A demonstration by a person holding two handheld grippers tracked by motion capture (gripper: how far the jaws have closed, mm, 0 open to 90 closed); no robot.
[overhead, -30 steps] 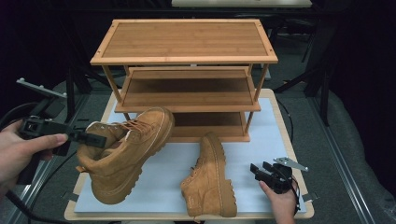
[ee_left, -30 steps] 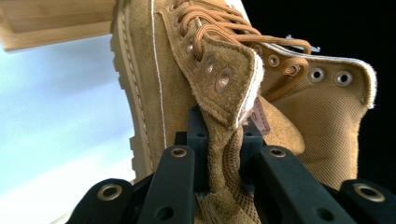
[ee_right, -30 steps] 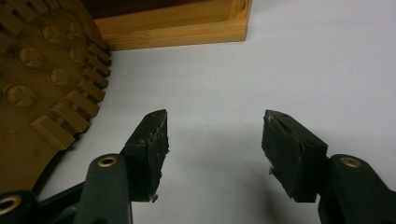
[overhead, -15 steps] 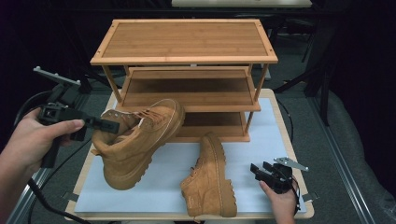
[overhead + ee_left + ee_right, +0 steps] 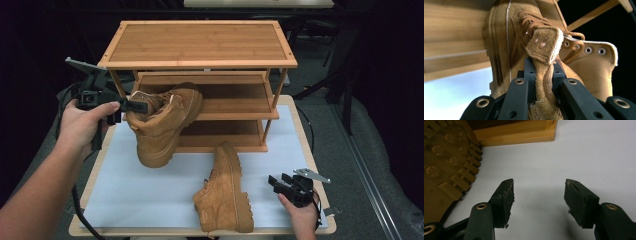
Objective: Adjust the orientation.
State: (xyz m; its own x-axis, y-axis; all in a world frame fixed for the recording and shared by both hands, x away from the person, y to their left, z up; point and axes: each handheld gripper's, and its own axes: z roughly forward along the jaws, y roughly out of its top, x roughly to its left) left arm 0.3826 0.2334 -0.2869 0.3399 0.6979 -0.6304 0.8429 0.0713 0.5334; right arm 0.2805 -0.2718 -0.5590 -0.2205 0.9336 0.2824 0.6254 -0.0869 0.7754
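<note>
item: tan suede boot (image 5: 165,122), clamped at the collar in your left claw (image 5: 132,106), toe at the middle shelf (image 5: 235,105) of the bamboo shoe rack (image 5: 200,42). step: shelving. next: level the sole, slide it inward. right claw (image 5: 278,183) released on the counter (image 5: 125,195) beside second boot (image 5: 225,192). the held boot's heel hidden.

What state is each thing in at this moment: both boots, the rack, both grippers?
Lifted boot: off the table, tilted, toe at the middle shelf.
Second boot: lying on its side on the table.
Shoe rack: upright, top shelf bare.
Left gripper: shut on the lifted boot's collar.
Right gripper: open, holding nothing.
</note>
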